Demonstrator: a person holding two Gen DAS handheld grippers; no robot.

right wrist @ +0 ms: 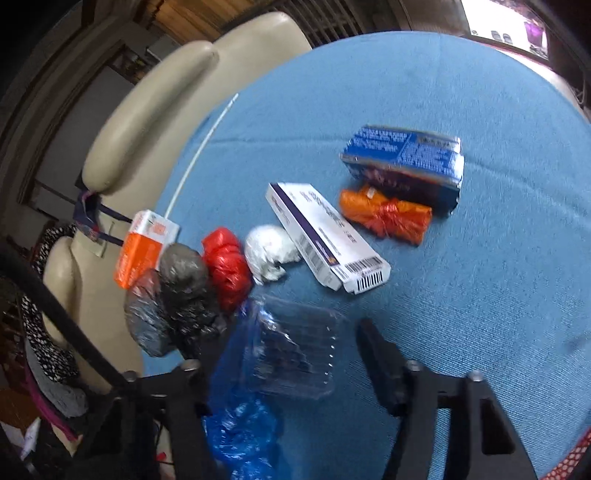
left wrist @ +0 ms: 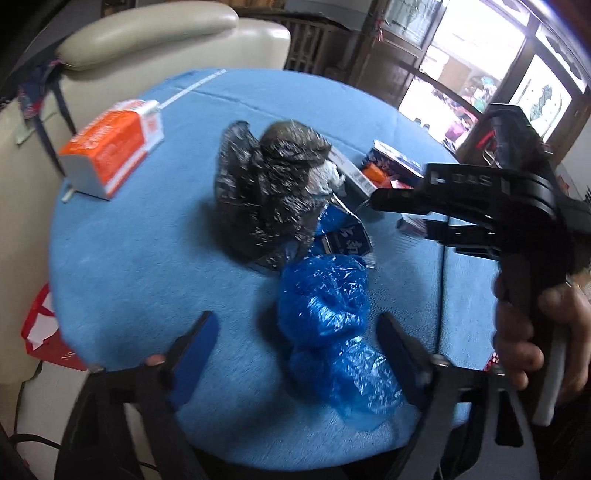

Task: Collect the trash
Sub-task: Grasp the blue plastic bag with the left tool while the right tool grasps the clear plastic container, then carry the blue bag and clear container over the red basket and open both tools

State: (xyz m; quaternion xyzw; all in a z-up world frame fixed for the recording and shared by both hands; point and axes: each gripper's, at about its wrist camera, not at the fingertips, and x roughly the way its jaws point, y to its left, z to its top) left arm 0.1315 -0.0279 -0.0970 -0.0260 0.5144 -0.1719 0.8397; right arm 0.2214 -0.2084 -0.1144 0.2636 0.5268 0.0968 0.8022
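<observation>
Spreading under everything is a round desk [right wrist: 461, 110] covered in blue cloth, with a cream padded chair [left wrist: 166, 33] pushed up against its far edge. Of the trash on it, the biggest piece is a crumpled black plastic bag [left wrist: 266, 192] near the middle, and a crumpled blue plastic bag [left wrist: 328, 317] lies just in front of it, touching it. Farther back sit a blue carton [right wrist: 406, 158] and, beside that, a long white box [right wrist: 325, 236] with a barcode on its end; an orange and white box [left wrist: 110, 155] stands apart near the chair-side edge. Smaller pieces fill the gaps: a clear plastic tray [right wrist: 295, 354] resting against the blue bag, a wadded orange bag [right wrist: 388, 216] touching the blue carton, a red bag [right wrist: 227, 266] and a ball of white paper [right wrist: 269, 253] side by side. The left gripper [left wrist: 295, 332] hangs over the blue bag, its fingers [left wrist: 195, 343] released and straddling the bag without pressing it. The right gripper [right wrist: 291, 354] has its fingers [right wrist: 380, 354] parted on either side of the clear tray, not touching it as far as the blur allows. A hand [left wrist: 524, 339] grips the right gripper's handle.
</observation>
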